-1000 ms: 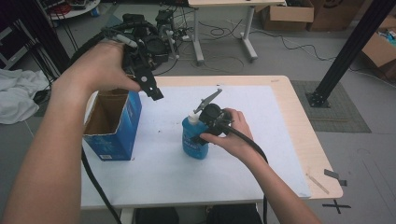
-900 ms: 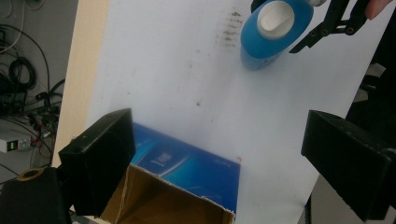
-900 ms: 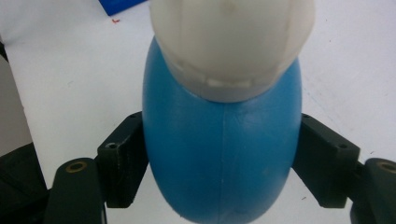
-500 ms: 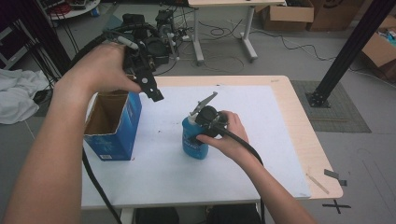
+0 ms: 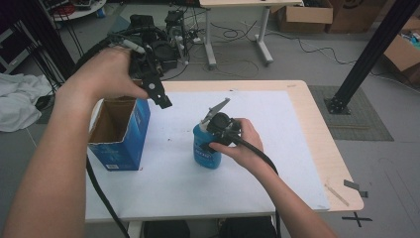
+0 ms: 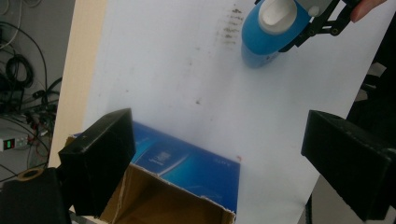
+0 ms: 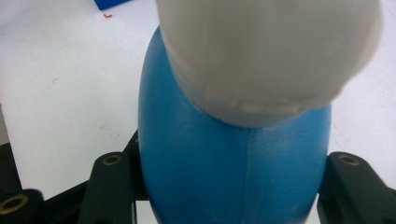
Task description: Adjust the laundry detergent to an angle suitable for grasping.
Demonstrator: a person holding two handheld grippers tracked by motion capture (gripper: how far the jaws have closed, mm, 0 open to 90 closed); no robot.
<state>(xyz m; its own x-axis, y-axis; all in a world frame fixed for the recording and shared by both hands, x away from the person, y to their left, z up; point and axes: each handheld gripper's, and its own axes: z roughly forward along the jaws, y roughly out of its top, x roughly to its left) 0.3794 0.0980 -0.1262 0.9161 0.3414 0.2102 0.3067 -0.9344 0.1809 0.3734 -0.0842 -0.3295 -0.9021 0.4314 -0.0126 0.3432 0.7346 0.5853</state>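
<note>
At the far left of the table [image 5: 307,148], the open blue cardboard box [image 5: 121,134] stands on the white sheet; in your left gripper view its lower part is cut off by the frame and one black jaw covers its near corner. Your left gripper [image 5: 161,96] hangs in the air above the box's right edge, jaws spread wide with nothing between them, and your left hand [image 5: 106,74] hides most of its body from above. To the right, near the middle of the sheet, the blue bottle [image 5: 205,148] stands upright with its white cap [image 6: 278,14] on top. Your right gripper [image 5: 210,136] clamps the bottle's body, a jaw pressed on each side. From above, your right hand [image 5: 242,141] and the gripper hide the cap and upper bottle. In your right gripper view the cap is blurred and the bottle's base is cut off.
</note>
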